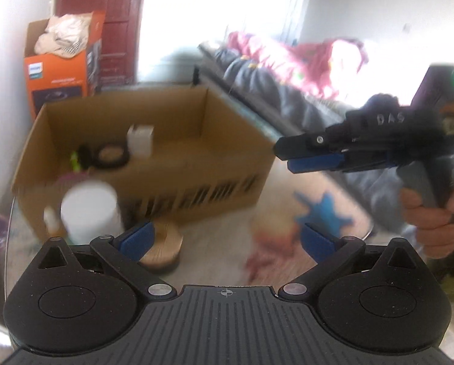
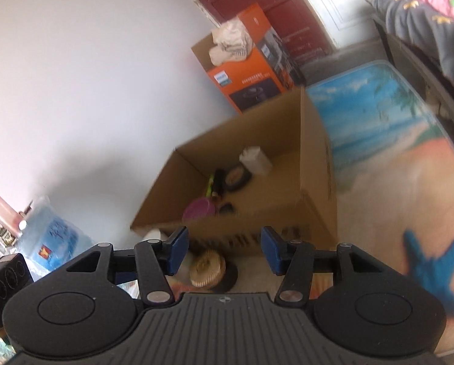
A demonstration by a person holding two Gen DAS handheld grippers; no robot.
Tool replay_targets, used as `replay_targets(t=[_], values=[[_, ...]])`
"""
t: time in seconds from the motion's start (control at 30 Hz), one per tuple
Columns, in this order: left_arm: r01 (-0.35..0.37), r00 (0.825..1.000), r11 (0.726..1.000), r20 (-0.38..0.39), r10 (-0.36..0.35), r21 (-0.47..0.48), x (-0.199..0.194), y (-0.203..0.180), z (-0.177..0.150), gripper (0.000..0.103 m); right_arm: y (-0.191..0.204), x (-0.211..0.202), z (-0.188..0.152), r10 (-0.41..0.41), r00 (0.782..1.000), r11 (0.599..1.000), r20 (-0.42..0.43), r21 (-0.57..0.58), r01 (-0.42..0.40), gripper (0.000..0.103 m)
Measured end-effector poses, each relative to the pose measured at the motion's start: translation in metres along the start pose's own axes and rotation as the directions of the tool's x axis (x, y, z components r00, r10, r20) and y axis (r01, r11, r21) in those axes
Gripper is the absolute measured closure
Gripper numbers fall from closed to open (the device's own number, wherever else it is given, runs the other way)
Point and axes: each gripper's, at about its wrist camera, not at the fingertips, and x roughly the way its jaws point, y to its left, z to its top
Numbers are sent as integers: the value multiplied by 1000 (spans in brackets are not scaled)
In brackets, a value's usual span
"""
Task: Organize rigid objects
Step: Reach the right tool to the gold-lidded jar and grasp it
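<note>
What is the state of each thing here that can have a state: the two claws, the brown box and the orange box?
Left claw: open wide, nothing between its pads.
Right claw: open, nothing between its pads.
Brown cardboard box: open at the top, upright, several small things inside.
Orange box: open at the top, upright, a pale crumpled cloth sticking out.

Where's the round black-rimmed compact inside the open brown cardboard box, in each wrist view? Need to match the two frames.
Left wrist: the round black-rimmed compact sits left of centre, on the floor of the open brown cardboard box, beside a small white box.
Right wrist: the compact is at centre, inside the cardboard box, below the white box.
Shared landmark: the orange carton behind the cardboard box.
</note>
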Motion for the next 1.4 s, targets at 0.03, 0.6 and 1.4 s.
replay_targets(t=[0.03, 0.6, 1.4], values=[[-25, 1000, 1000, -11, 25, 9, 5, -1, -7, 0, 2, 7, -6, 5, 1000, 1000, -14, 6, -5, 48], [-160, 987, 986, -18, 161, 49, 60, 18, -47, 6, 21, 120, -24, -83, 987, 996, -141, -33, 79, 58], [20, 1000, 987, -16, -17, 158, 61, -21, -46, 7, -17, 60, -43, -129, 981, 989, -146, 53, 138, 57]])
